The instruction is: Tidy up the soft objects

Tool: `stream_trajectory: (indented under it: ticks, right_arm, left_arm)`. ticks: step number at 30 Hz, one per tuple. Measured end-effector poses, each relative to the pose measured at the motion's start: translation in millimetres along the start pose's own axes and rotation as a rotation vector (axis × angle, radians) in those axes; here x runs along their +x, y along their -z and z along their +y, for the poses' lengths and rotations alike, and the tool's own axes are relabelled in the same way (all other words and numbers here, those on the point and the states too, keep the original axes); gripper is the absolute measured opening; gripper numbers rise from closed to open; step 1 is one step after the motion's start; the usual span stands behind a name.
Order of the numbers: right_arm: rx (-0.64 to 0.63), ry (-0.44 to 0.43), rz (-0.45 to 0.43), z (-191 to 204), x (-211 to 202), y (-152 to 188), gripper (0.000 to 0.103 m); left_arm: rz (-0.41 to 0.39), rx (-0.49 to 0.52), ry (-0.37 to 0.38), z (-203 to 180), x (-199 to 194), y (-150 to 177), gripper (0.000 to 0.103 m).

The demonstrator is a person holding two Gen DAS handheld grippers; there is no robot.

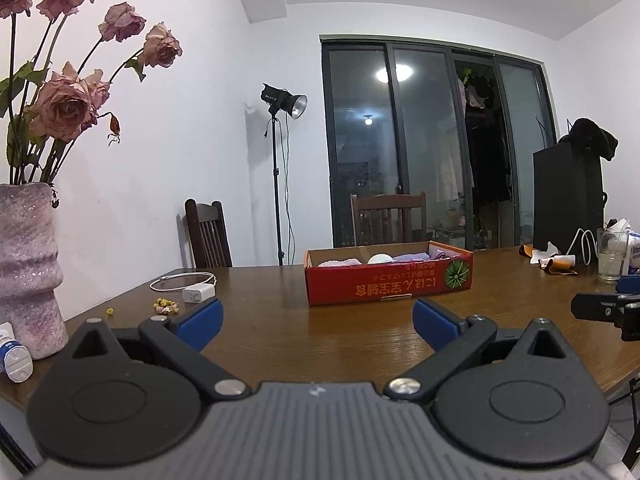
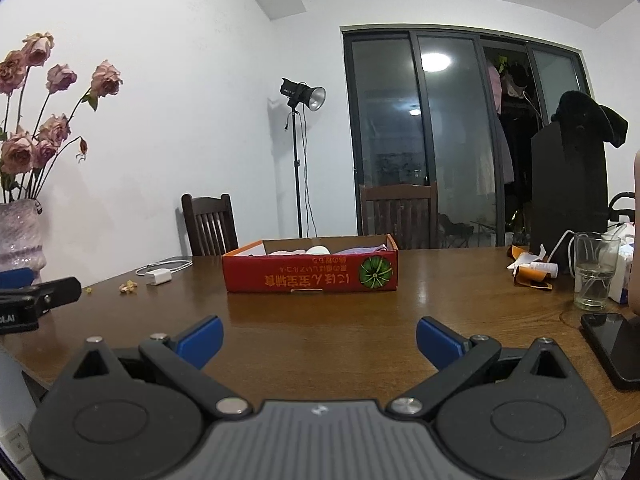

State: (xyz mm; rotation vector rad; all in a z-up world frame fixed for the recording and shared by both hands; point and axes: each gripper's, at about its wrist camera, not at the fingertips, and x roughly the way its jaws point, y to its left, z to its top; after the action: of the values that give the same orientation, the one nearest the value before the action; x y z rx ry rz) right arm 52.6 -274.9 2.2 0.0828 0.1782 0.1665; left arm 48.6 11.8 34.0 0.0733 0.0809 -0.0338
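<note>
At the far left of the brown wooden worktop (image 1: 360,336) a tall speckled pink ceramic vase (image 1: 24,268) of dried pink roses (image 1: 64,108) is seen, with a small white and blue tube (image 1: 14,356) lying at its foot. A little further right, a white charger block (image 1: 193,295) with its coiled white cable (image 1: 182,280) and a few scattered dried petals (image 1: 166,306) are found near the back edge. The left tool (image 1: 318,322) is held low over the near edge with its blue-padded fingers (image 1: 202,322) spread wide and nothing between them. Well apart from it, toward the middle of the worktop, the shallow red cardboard box (image 1: 386,282) with printed lettering and a green melon picture is placed; the soft objects, a pale pink folded cloth (image 1: 338,262), a white rounded item (image 1: 380,258) and a lilac folded cloth (image 1: 412,256), are already laid inside it side by side, so the sorting is judged to be largely done or not yet disturbed. The right tool (image 2: 320,342) is likewise held back from the box, spread and empty, presumably to keep both views clear of it. The stretch of worktop between tools and box is unobstructed. To the right, orange and white wrappers (image 2: 530,270), a clear drinking glass (image 2: 596,270), a tall black box (image 2: 568,188) draped with a dark garment (image 2: 588,114), and a black phone (image 2: 612,342) are crowded near the right tool's side and would need to be avoided.
</note>
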Motion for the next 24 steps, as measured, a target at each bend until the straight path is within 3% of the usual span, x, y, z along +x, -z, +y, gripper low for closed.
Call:
stream_trajectory:
  ticks: [24]
  right_arm:
    - [0.012, 0.006, -0.023, -0.8, -0.1, 1.7, 0.103]
  left_arm:
    - [0.009, 0.0, -0.001, 3.5, 4.5, 2.3, 0.103]
